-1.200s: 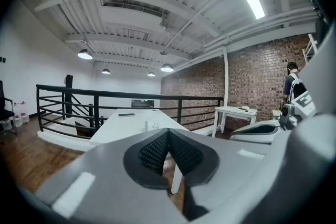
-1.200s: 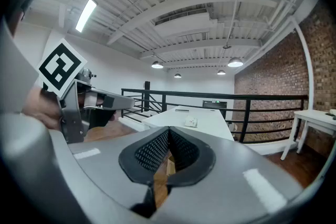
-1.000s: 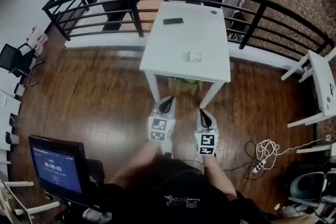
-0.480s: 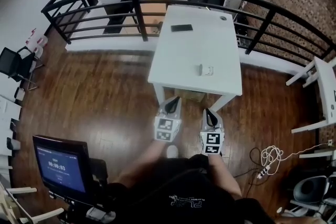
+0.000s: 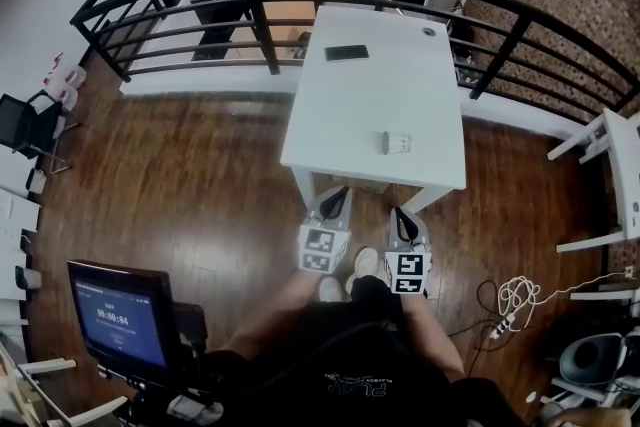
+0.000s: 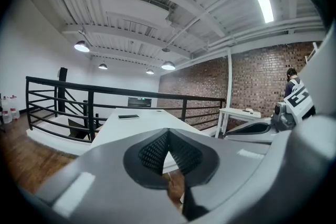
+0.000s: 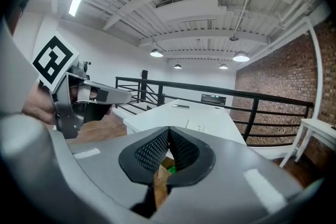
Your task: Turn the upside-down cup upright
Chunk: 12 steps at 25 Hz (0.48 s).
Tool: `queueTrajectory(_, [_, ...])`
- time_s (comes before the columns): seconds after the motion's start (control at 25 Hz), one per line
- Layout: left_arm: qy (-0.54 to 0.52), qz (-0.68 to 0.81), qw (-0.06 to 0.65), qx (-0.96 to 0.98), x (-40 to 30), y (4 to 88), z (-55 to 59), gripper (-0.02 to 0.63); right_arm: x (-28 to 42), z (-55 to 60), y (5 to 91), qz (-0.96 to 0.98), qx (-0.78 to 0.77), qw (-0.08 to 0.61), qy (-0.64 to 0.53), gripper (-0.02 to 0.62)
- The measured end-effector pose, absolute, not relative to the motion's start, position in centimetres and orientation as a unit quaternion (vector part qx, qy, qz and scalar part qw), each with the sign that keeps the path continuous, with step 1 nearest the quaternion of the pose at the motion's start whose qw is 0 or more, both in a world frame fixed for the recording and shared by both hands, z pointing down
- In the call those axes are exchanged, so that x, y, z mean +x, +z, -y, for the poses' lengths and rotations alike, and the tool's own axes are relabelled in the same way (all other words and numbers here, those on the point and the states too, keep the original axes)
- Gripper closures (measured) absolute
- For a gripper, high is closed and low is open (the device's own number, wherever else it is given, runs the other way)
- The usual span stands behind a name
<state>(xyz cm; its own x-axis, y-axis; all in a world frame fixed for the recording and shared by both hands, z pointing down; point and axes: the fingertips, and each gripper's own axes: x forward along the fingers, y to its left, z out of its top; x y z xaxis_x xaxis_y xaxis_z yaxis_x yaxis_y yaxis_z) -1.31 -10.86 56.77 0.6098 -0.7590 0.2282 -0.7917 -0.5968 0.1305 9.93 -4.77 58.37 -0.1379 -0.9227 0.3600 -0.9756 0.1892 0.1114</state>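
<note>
Left gripper (image 5: 336, 195): jaws closed, nothing between them, tips just short of the white rectangular table (image 5: 340, 115). Small white cup (image 5: 397, 143) sits on that table near its front edge, right of centre, untouched. Right gripper (image 5: 401, 218): jaws closed, empty, beside the left one.

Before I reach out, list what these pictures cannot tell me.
- Cup, head view and right gripper view: too small to tell which end is up.
- Dark flat thing at the far end of the table, head view and left gripper view: too small to identify.
- Screen, head view: its print is too small to read.
</note>
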Motion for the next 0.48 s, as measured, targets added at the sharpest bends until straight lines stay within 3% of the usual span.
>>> queueTrajectory(0.48, [0.097, 0.444, 0.119, 0.883, 2.1, 57.9, 16.9, 0.609, 12.3, 11.5, 59.4, 0.769, 0.595, 0.236, 0.01, 0.581])
